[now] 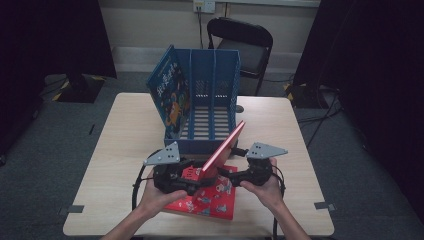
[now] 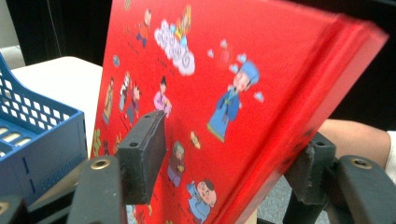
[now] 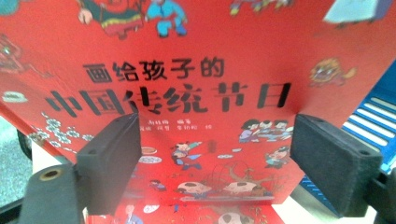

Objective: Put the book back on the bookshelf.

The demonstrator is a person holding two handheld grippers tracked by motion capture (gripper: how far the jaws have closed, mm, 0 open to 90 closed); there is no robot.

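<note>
Blue file rack [image 1: 212, 100] stands just past both grippers. Red picture book [image 1: 223, 149], glossy cover w/ cartoon figures & black Chinese title, is tilted up. Left gripper [image 2: 224, 163] clamps its lower edge; right gripper [image 3: 215, 168] spread wide, cover facing its pads, untouched.

Red book [image 3: 196, 70] cover stands close beyond the gripper's [image 3: 215, 158] parted fingers [image 3: 109, 158].

I see a bright red book [image 1: 222, 150] with cartoon figures and black lettering, and a blue slatted rack [image 1: 212, 95].
</note>
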